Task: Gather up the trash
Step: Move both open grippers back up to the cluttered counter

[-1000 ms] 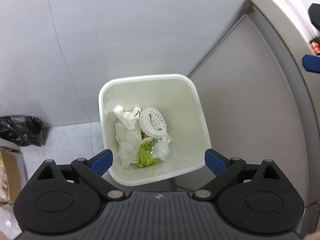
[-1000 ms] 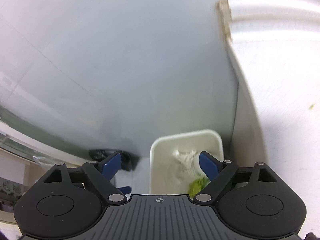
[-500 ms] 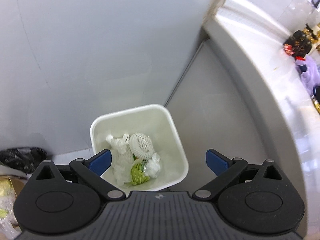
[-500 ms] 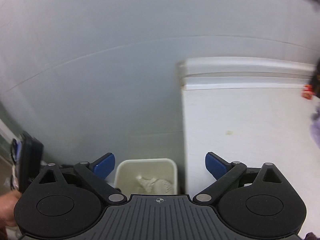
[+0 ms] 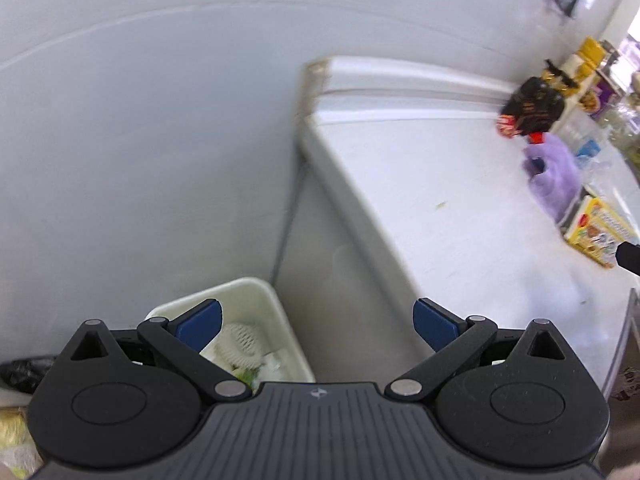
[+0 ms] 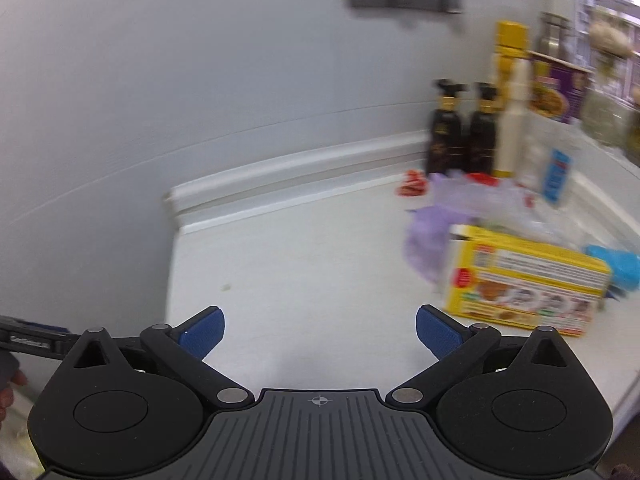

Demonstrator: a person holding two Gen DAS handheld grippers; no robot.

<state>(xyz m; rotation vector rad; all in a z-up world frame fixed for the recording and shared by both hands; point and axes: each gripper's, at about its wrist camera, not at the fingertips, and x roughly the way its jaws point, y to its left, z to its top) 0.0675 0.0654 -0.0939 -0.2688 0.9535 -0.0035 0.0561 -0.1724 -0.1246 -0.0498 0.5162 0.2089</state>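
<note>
two grippers in view, both empty. my right gripper (image 6: 320, 330) has its blue pads spread as wide as they go with nothing between them, only bare white countertop (image 6: 304, 264) beyond. my left gripper (image 5: 316, 326) is likewise wide apart and holds nothing.

the relation that matters: the remaining clutter lies ahead and to the right of the right gripper. nearest is a yellow printed cardboard box (image 6: 524, 280) lying flat, its long axis running left to right and slanting slightly down toward the right, close beside the right-hand pad. just behind it, touching or nearly so, sits a crumpled lilac plastic bag (image 6: 424, 240), with clear plastic film and a blue wrapper further right; these are blurred and i cannot separate them cleanly. dark bottles (image 6: 460, 136) stand upright at the back wall.

the white square plastic waste bin (image 5: 256, 300) is on the floor beside the counter's end, directly below the left gripper, already holding a white foam net sleeve (image 5: 240, 342), paper and green scraps.

judgement: the right hand is the nearer one to the counter litter. the approach would need a swing to the right, and if the box is taken, the jaws should close across its short side.
</note>
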